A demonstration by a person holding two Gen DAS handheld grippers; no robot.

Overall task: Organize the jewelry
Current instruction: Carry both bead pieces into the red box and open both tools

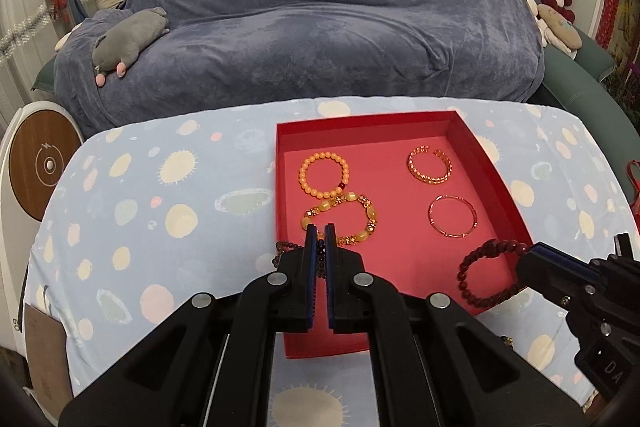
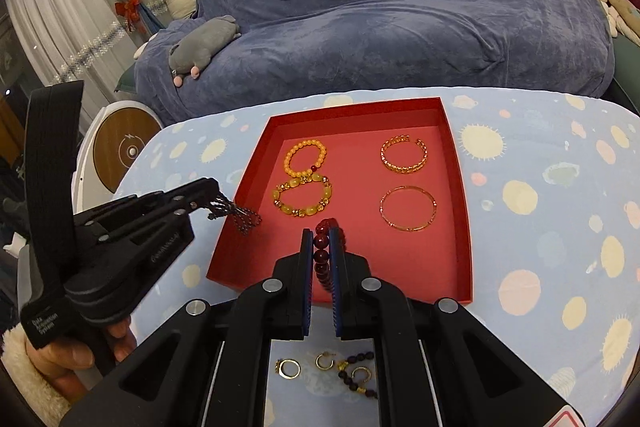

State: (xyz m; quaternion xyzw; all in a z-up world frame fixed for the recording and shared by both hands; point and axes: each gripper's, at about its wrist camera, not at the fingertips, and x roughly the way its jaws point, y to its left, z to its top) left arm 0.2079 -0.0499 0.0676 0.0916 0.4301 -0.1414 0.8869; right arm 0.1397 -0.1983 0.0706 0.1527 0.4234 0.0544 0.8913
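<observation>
A red tray [image 1: 492, 163] lies on the spotted tablecloth. In it are an orange bead bracelet [image 1: 324, 175], a yellow stone bracelet [image 1: 340, 219], a gold cuff [image 1: 430, 165] and a thin gold bangle [image 1: 453, 215]. My left gripper [image 1: 319, 231] is shut on a dark bead bracelet [image 1: 286, 250], which hangs over the tray's left edge [image 2: 238, 215]. My right gripper [image 2: 323, 233] is shut on a dark red bead bracelet [image 2: 322, 253] above the tray's near part. In the left wrist view that bracelet [image 1: 486, 275] dangles as a loop from the right gripper [image 1: 528, 253].
Several small gold hoop earrings [image 2: 289, 367] and a loose dark bead string [image 2: 356, 377] lie on the cloth in front of the tray. A sofa under a blue blanket [image 1: 320, 27] with plush toys stands behind the table. A round white stand [image 1: 44, 167] sits at the left.
</observation>
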